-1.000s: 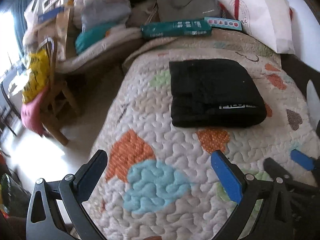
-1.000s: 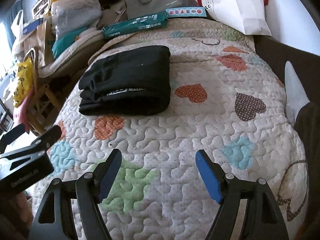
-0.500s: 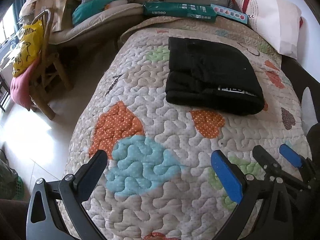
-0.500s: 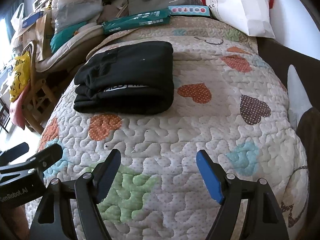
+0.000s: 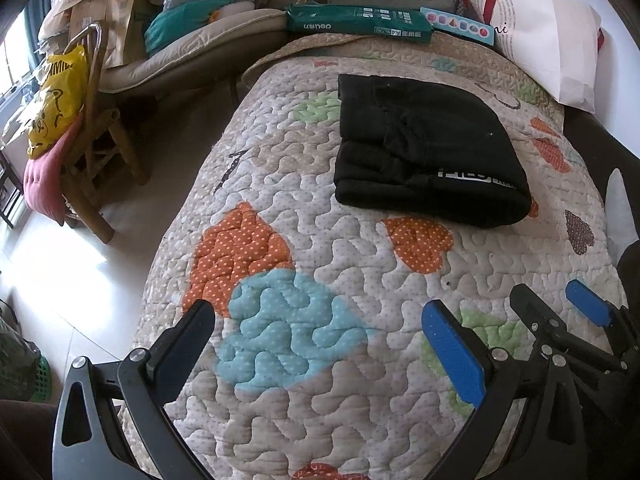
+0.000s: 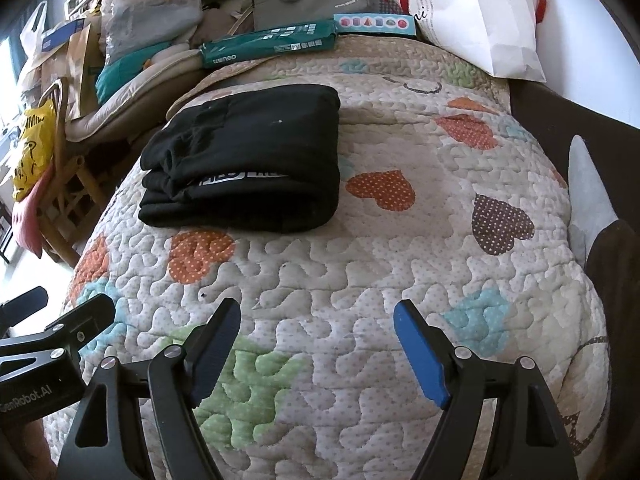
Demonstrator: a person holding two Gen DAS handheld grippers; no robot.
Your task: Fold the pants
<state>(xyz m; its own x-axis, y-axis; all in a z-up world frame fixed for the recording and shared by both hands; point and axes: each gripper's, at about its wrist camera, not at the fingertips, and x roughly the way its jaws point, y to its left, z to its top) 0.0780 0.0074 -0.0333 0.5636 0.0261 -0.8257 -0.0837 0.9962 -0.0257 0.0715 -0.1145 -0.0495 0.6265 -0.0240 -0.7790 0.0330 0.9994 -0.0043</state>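
pants: the black fleece pants with a white printed logo (image 5: 428, 152) lie as a squared, stacked bundle on the far half of the bed, toward its left side, logo edge facing the cameras.
step: folding looks finished to me; layers sit on each other with only a slight bulge at the left end (the inner layers are hard to read in the dark cloth, so a loose flap may hide there).
bed: the cream quilted bedspread with coloured heart patches (image 5: 320, 240) lies bare between bundle and grippers.
left gripper (image 5: 320, 344): jaws spread wide, holding nothing, well short of the pants.
right gripper (image 6: 316, 340): likewise wide apart, empty, just beside the left one.
next: probably nothing beyond a tidy press on the bulging end, or leaving it be.
beyond: a green flat paper-ream box (image 6: 268, 44) and a white paper bag (image 6: 480, 20) at the bed's head.
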